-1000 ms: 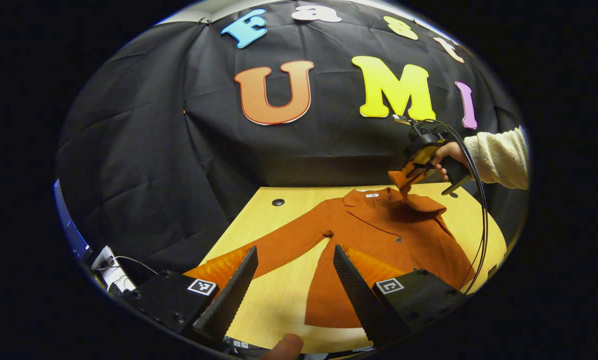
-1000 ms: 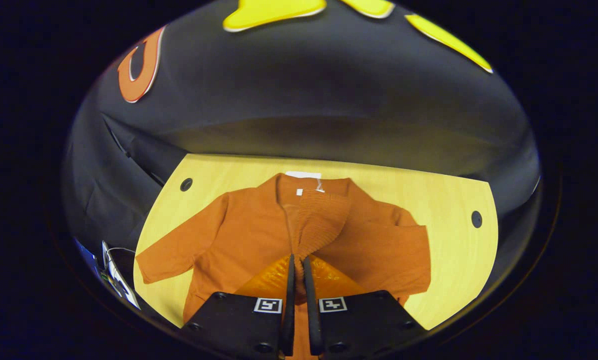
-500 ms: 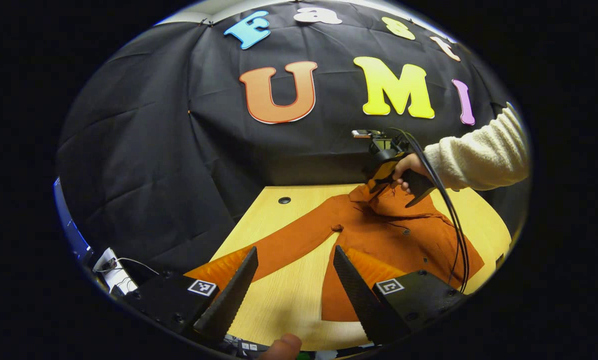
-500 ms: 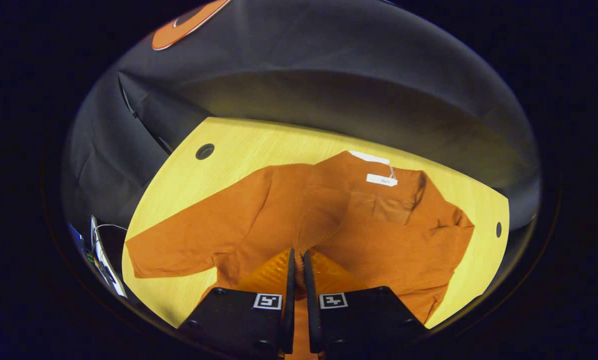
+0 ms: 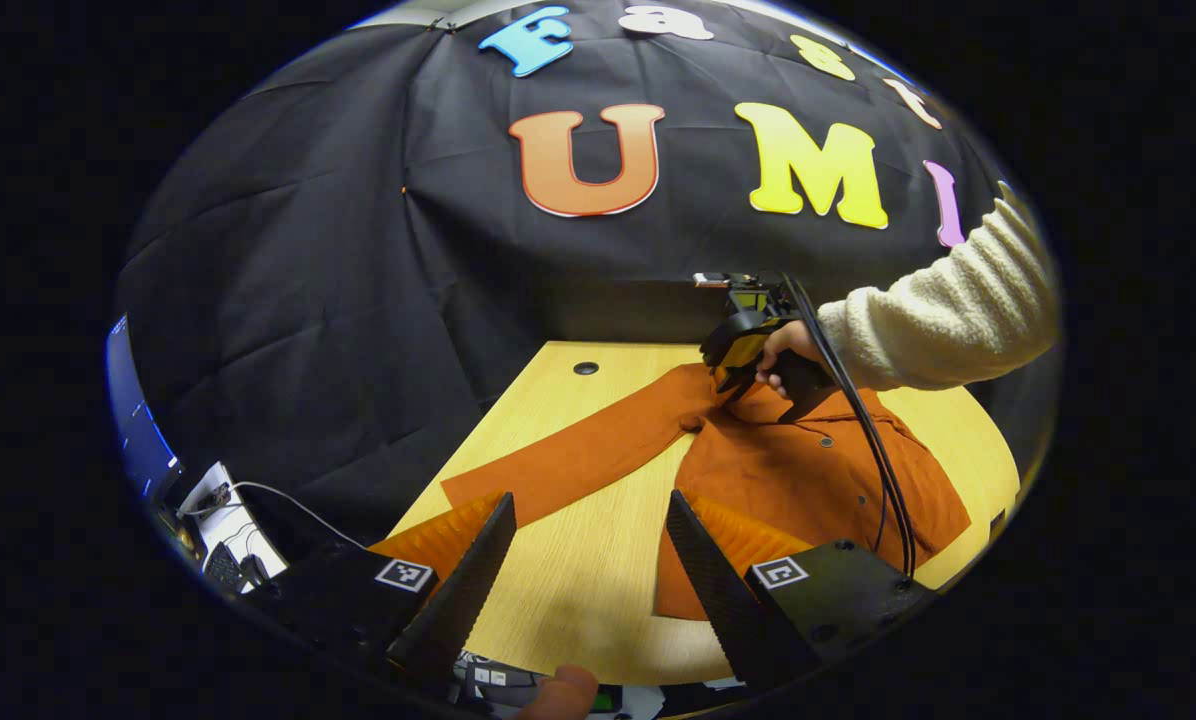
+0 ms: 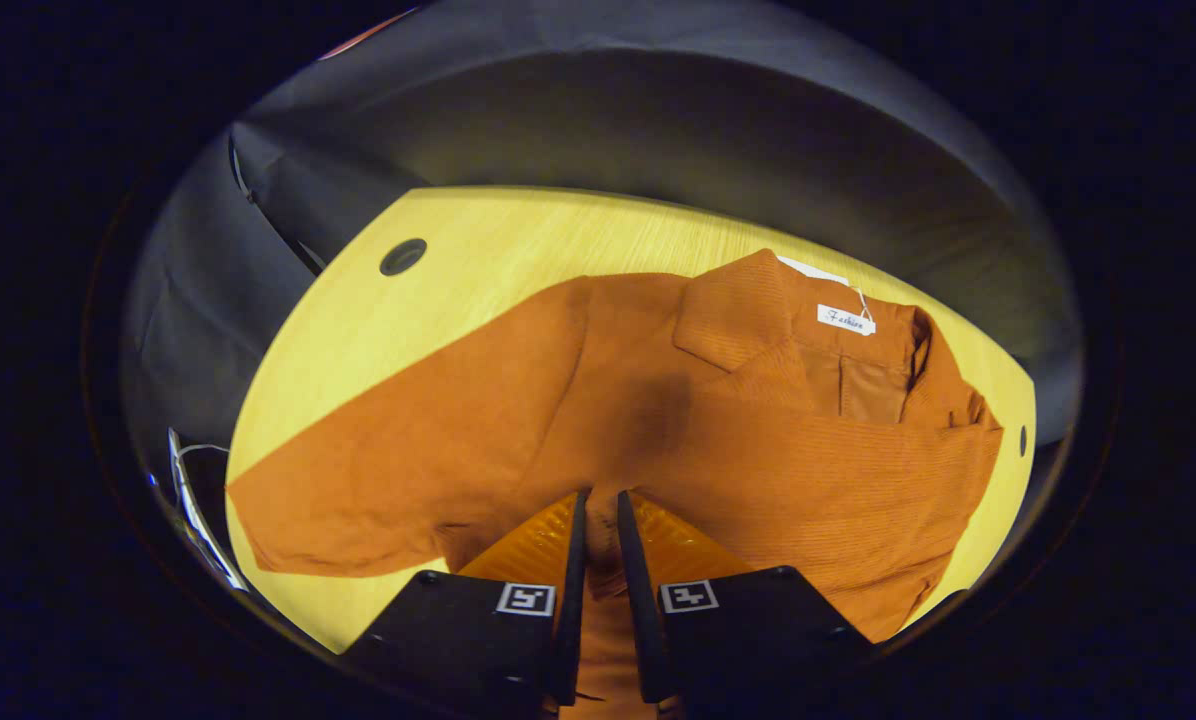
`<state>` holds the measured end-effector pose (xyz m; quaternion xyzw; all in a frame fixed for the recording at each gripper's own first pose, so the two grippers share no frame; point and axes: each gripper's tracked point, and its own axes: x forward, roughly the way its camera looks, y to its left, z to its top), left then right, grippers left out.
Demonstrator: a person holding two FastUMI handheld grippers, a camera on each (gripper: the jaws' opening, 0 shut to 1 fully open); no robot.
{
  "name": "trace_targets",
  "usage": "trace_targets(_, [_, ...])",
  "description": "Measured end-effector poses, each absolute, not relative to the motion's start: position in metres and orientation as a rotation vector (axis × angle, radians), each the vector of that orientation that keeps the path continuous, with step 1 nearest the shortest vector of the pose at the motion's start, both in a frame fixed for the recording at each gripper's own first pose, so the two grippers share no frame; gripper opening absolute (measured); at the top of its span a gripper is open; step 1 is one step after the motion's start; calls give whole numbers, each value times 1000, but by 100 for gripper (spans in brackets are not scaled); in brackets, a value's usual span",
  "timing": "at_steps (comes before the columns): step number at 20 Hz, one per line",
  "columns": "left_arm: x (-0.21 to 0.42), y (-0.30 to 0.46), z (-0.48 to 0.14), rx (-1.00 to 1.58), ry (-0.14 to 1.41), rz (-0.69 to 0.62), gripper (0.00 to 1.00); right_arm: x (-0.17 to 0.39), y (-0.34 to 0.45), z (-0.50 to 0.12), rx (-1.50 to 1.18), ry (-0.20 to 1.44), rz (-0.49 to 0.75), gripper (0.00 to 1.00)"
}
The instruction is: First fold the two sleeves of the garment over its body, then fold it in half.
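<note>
An orange jacket (image 5: 808,480) lies face up on the yellow wooden table (image 5: 578,590). Its one long sleeve (image 5: 578,455) stretches flat toward my left gripper (image 5: 588,500), which hovers open above the table's near edge with nothing between its fingers. A hand in a cream sleeve (image 5: 938,310) holds my right gripper (image 5: 728,375) low over the jacket's chest by the collar. In the right gripper view, the right gripper (image 6: 601,496) is shut on the other sleeve's end, and that sleeve lies folded across the jacket's body (image 6: 758,450). The outstretched sleeve (image 6: 378,470) spreads to the left there.
A round cable hole (image 5: 585,368) marks the table's far left corner. A black cable (image 5: 878,460) trails from the right gripper across the jacket. White gear with wires (image 5: 223,500) sits below the table's left side. The collar label (image 6: 845,319) faces up.
The right gripper has carried the sleeve end across the body to the left and down, close to the cloth. The left gripper has stayed open, shifting only slightly.
</note>
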<state>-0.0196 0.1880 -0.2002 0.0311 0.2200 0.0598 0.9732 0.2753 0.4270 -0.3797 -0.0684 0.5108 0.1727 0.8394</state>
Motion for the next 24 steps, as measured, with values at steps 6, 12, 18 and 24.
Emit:
trace_targets(6, [-6, 198, -219, 17, 493, 161, 99, 271, 416, -342, -88, 1034, 383, 55])
trace_targets(12, [24, 232, -223, -36, 516, 278, 100, 256, 366, -273, -36, 873, 409, 79])
trace_targets(18, [53, 293, -244, -65, 555, 454, 100, 218, 281, -224, -78, 736, 386, 89])
trace_targets(24, [70, 348, -314, -192, 678, 601, 100, 160, 210, -214, -198, 673, 380, 90])
